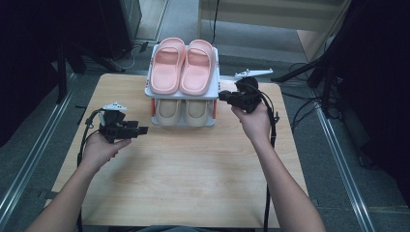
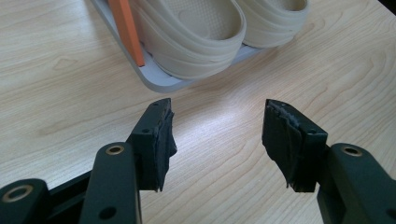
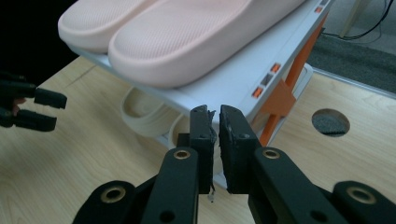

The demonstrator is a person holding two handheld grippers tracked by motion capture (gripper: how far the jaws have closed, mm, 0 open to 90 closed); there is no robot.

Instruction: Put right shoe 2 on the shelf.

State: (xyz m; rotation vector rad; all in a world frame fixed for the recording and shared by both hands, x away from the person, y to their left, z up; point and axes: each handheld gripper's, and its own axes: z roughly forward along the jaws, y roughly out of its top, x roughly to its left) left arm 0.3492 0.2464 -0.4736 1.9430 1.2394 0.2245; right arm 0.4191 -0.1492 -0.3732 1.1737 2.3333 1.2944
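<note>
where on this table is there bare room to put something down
The widest free patch is the bare wood of the table between the two forearms, in front of the shoe rack. Narrower strips lie left of the rack, behind the left claw, and along the right edge. It is crowded at the rack's right side, where the right claw sits close.

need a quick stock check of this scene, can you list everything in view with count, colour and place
pink slippers: 2, pink, side by side on the rack's top shelf
beige slippers: 2, beige, on the rack's bottom shelf
shoe rack: 1, white with orange supports, far middle of table
table: 1, light wood, with a round hole near the rack
left gripper: 1, black, fingers apart, left of the rack
right gripper: 1, black, fingers nearly together, at the rack's right edge
</note>
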